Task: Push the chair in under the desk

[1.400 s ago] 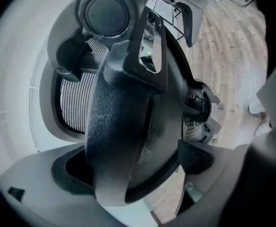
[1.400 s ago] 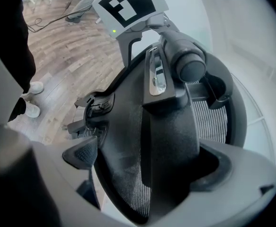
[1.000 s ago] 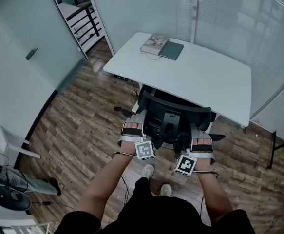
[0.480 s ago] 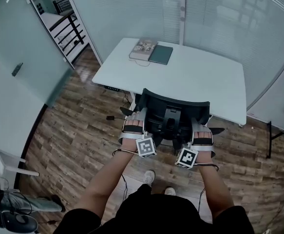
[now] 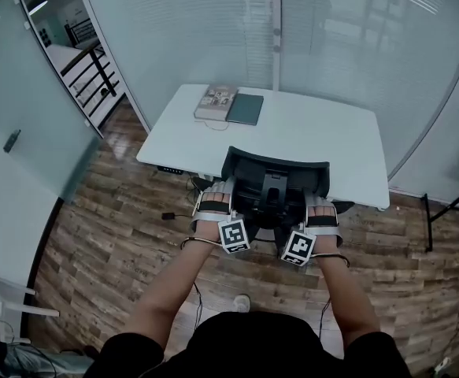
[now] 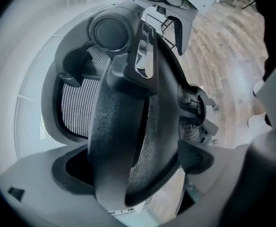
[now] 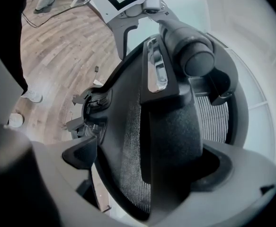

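The left gripper (image 5: 220, 192) and right gripper (image 5: 320, 204) each clamp the curved black mesh chair (image 5: 275, 168) at the white rectangular desk (image 5: 323, 140); wood-plank floor (image 5: 111, 227), frosted glass walls (image 5: 198, 30).

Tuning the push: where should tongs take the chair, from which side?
The backrest's side edges, from behind: left tongs on the left edge, right tongs on the right. The frame is thin, upright and fits between jaws; it faces the desk.

Right tool (image 7: 147, 167), clamped on chair backrest (image 7: 171, 122) — wood floor (image 7: 52, 46) beyond
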{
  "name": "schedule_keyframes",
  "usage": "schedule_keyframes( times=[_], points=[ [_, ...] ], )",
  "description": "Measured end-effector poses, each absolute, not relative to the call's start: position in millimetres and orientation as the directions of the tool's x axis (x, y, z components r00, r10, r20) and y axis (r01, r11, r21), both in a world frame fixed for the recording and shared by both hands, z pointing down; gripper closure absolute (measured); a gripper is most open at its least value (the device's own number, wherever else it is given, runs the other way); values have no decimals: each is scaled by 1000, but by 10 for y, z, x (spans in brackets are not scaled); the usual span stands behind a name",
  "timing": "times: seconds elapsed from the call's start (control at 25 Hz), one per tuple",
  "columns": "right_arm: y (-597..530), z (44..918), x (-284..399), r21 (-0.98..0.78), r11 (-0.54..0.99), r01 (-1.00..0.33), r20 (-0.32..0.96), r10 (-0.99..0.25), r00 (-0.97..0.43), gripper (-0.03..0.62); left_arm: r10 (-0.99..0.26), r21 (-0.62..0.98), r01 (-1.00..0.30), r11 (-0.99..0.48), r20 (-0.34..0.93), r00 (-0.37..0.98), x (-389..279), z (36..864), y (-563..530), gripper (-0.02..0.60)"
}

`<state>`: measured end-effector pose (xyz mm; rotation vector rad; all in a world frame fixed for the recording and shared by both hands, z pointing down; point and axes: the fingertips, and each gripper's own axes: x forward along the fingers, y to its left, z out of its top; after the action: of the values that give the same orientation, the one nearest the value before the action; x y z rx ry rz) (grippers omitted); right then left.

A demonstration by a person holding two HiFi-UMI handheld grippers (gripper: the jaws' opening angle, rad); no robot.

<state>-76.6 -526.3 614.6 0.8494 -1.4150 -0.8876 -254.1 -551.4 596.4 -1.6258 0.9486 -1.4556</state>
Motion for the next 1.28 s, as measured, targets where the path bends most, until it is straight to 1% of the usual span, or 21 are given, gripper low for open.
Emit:
schedule_keyframes(
  times=[0.52,0.8,0.88,1.0,1.2,1.28],
  points=[
    [-5850,6174,-742,893,449,-18,449,-892,42,6,-889,-895,-12,-445,440,123,-2532,5973,-6147,49],
    [-5909,6095,-750,913,407,-26,408,-911,56,6,-911,-922,10,-388,385,144,-2536,5921,-6212,49],
    [-5890,6091,-770,910,413,-45,414,-909,48,6,-912,-921,1,-388,384,145,-2524,5927,-6201,48],
    [-5935,6123,-713,907,420,-27,421,-904,72,6,-904,-914,-18,-406,399,151,-2494,5912,-6206,49],
    [-5900,6170,-681,893,449,-31,450,-890,75,6,-885,-898,-6,-440,433,170,-2473,5956,-6161,49],
    [-5884,6177,-702,873,485,-47,487,-871,55,6,-881,-896,24,-443,440,175,-2492,5934,-6165,51]
  ],
)
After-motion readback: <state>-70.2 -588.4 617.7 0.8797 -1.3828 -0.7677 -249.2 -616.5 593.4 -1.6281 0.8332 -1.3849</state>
